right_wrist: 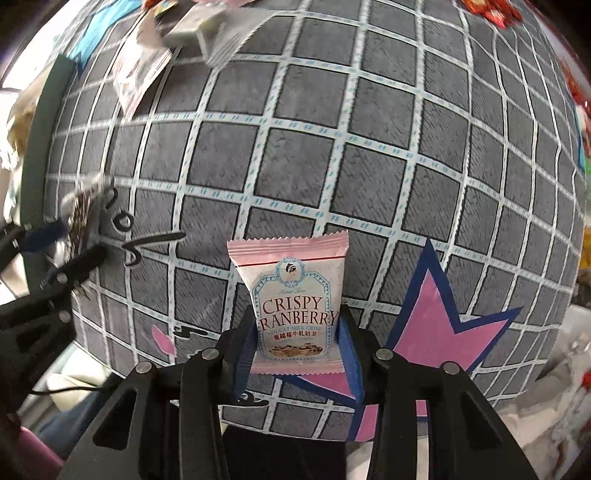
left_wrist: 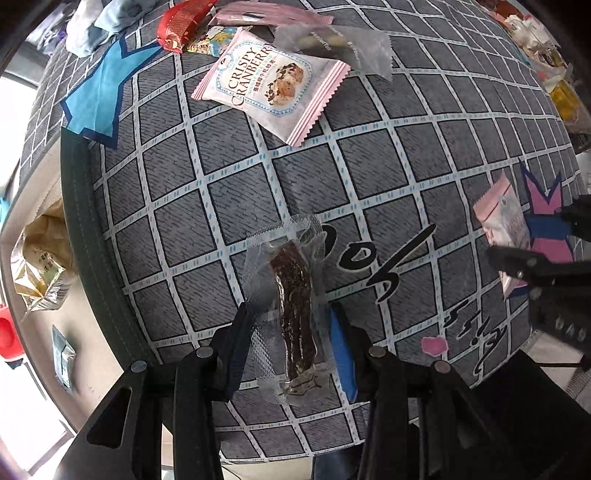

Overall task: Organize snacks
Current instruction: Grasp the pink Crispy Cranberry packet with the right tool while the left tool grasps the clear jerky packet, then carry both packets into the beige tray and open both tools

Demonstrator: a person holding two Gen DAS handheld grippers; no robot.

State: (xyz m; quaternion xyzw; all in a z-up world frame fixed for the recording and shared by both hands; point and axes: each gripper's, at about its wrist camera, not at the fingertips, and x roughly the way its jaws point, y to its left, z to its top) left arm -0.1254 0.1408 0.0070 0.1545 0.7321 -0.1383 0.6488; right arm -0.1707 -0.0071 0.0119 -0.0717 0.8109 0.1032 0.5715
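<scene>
My left gripper (left_wrist: 291, 317) is shut on a clear packet with a dark brown jerky stick (left_wrist: 293, 310), held over a grey checked cloth (left_wrist: 406, 166). My right gripper (right_wrist: 297, 325) is shut on a pink Crispy Cranberry packet (right_wrist: 295, 306), upright above the same cloth (right_wrist: 369, 147). The right gripper (left_wrist: 517, 236) with its pink packet (left_wrist: 504, 221) shows at the right edge of the left wrist view. The left gripper (right_wrist: 55, 247) with the jerky (right_wrist: 83, 218) shows blurred at the left of the right wrist view.
At the cloth's far side lie another Crispy Cranberry packet (left_wrist: 273, 85), a translucent wrapper (left_wrist: 340, 44), a red wrapper (left_wrist: 181, 22) and a pink one (left_wrist: 266, 16). A gold bag (left_wrist: 40, 266) lies off the cloth's left edge. More snacks (left_wrist: 554, 66) sit far right.
</scene>
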